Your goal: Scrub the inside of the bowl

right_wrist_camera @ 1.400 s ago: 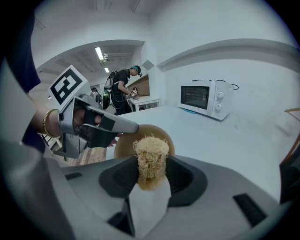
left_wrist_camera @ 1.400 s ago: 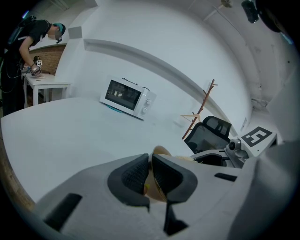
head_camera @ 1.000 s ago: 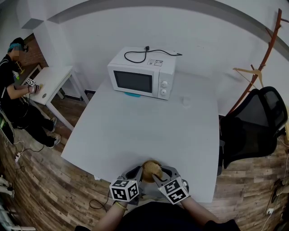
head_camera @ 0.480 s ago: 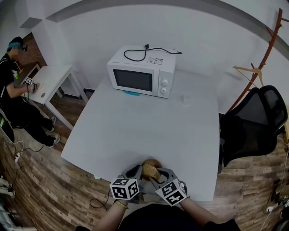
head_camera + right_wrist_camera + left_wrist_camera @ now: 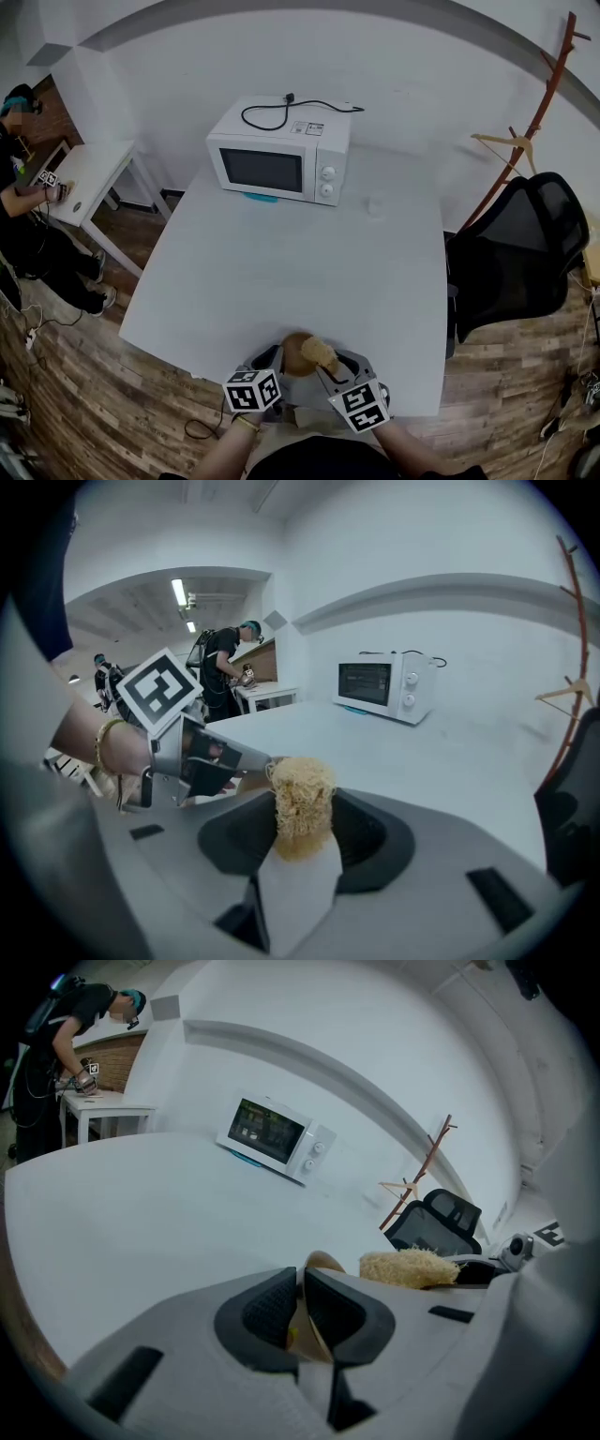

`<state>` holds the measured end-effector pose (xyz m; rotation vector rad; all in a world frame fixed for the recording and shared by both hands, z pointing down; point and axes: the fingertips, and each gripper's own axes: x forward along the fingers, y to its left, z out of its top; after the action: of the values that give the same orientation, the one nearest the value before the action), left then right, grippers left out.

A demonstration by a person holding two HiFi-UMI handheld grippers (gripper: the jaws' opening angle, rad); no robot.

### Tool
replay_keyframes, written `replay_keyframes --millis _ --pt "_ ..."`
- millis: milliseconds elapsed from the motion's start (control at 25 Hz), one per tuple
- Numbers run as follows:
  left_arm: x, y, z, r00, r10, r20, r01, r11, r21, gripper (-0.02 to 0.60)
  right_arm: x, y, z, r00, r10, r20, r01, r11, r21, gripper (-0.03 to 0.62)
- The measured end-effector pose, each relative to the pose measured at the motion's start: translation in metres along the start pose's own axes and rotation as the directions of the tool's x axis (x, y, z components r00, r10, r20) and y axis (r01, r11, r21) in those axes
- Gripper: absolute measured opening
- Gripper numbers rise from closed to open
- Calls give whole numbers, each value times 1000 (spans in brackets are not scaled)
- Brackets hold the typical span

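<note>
As the head view shows, a smooth white worktop [image 5: 281, 253] with rounded corners takes up the middle of the scene. Off its right side stands a black mesh chair [image 5: 520, 248]. At its far end sits a boxy white microwave [image 5: 277, 164] with a black cord [image 5: 281, 111] looped on top.

The left gripper [image 5: 273, 357] reaches in low from the person's left, marker cube uppermost. Its dark ribbed fingers [image 5: 267, 1305] are clamped on the bowl's thin wall, one pad on each side. The right gripper [image 5: 325, 367] angles in from the right, its fingers [image 5: 361, 834] pressed tight on the scrubber.

The bowl [image 5: 293, 350] is small, round and tan-brown, and is held at the worktop's near edge. The gripper bodies hide most of it, so only a curved section of rim shows. Whether its base rests on the surface cannot be judged.

The scrubber [image 5: 320, 352] is a pale, straw-coloured wad of coarse tangled fibre. Its free end projects beyond the fingers at the bowl's right rim. Contact with the inside cannot be confirmed.
</note>
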<state>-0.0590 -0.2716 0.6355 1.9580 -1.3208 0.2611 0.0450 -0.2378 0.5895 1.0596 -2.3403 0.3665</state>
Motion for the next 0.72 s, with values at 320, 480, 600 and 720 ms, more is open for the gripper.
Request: replay_keyframes --millis 320,480,600,720 --pt "8 21 -9 997 66 -45 -67 998 -11 32 -15 -10 -6 996 -82 29 80 994 79 166" --pt "10 26 -13 996 62 -60 -62 998 2 34 -21 -6 -12 994 -107 23 104 989 103 166" --pt "8 29 -15 996 64 -61 -64 998 8 85 -28 -1 -13 991 -127 32 123 985 123 166" --pt "4 28 -13 997 54 -58 -53 998 18 127 -39 1 -10 985 -162 62 152 979 139 166"
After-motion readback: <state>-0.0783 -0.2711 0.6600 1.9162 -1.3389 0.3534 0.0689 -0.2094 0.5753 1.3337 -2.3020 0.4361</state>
